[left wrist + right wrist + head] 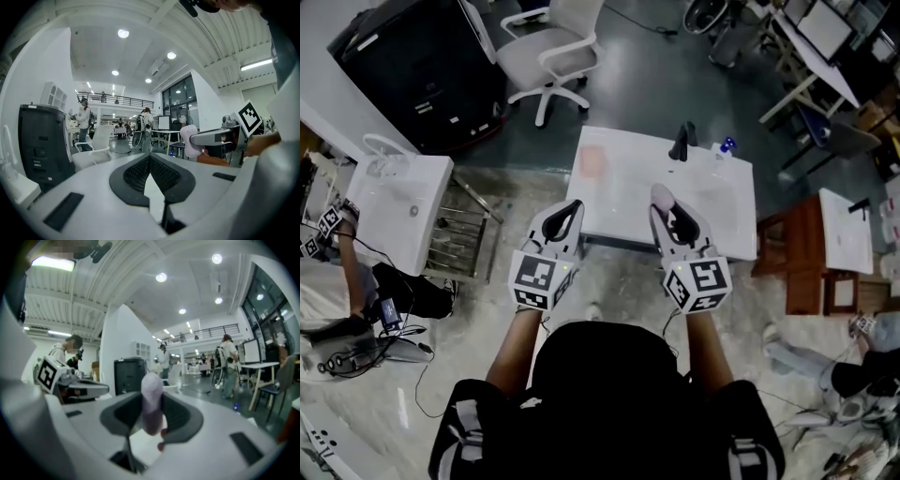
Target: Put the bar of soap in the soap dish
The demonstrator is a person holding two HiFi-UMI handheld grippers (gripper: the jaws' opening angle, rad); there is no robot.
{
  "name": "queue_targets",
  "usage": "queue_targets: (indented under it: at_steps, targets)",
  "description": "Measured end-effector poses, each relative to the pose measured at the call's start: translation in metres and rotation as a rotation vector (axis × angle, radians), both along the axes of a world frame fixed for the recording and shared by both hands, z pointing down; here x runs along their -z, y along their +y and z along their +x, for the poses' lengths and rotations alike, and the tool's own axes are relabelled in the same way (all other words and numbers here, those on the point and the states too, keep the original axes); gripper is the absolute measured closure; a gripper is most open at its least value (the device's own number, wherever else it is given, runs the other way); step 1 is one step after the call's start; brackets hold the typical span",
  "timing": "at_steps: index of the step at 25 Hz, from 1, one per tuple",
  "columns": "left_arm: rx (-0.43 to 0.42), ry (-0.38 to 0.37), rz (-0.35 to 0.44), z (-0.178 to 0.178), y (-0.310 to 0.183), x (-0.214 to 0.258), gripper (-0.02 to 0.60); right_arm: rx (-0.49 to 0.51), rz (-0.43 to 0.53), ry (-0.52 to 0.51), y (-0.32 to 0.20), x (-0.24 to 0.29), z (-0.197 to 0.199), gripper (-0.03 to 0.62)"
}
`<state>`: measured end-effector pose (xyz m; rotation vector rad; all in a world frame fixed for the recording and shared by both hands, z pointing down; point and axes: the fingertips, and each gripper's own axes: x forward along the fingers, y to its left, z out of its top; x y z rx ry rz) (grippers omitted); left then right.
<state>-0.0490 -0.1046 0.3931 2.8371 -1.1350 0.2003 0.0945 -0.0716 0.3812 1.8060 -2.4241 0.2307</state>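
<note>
A pale lilac bar of soap (pixel 661 197) stands upright between the jaws of my right gripper (pixel 667 214), which is shut on it; in the right gripper view the bar of soap (pixel 152 401) fills the gap between the dark pads. My left gripper (pixel 567 214) is shut with nothing in it, its pads (pixel 161 174) meeting at the tips. Both grippers hover side by side over the near edge of a white sink counter (pixel 722 220). A flat pinkish soap dish (pixel 592 161) lies on the counter's far left part. From the left gripper view the soap (pixel 190 140) shows at the right.
A black faucet (pixel 682 142) and a small blue object (pixel 728 144) stand at the counter's back. A second white basin (pixel 398 202) is at the left, a wooden table (pixel 811 258) at the right, an office chair (pixel 548 52) and a black cabinet (pixel 422 66) beyond.
</note>
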Motion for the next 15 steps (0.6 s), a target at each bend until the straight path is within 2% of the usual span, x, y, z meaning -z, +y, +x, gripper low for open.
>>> queue_targets:
  at_steps: [7,13,15]
  targets:
    - [0.01,-0.012,-0.015,-0.002,-0.016,-0.007,0.557,0.016,-0.015,0.001,-0.023,-0.003,-0.001,0.431]
    - [0.022,-0.04,-0.001,0.008,-0.029,-0.013,0.557,0.042,-0.008,-0.017,-0.043,-0.008,0.005,0.431]
    - [0.035,-0.055,-0.021,0.014,-0.036,-0.017,0.557,0.056,-0.01,-0.024,-0.053,-0.011,0.011,0.431]
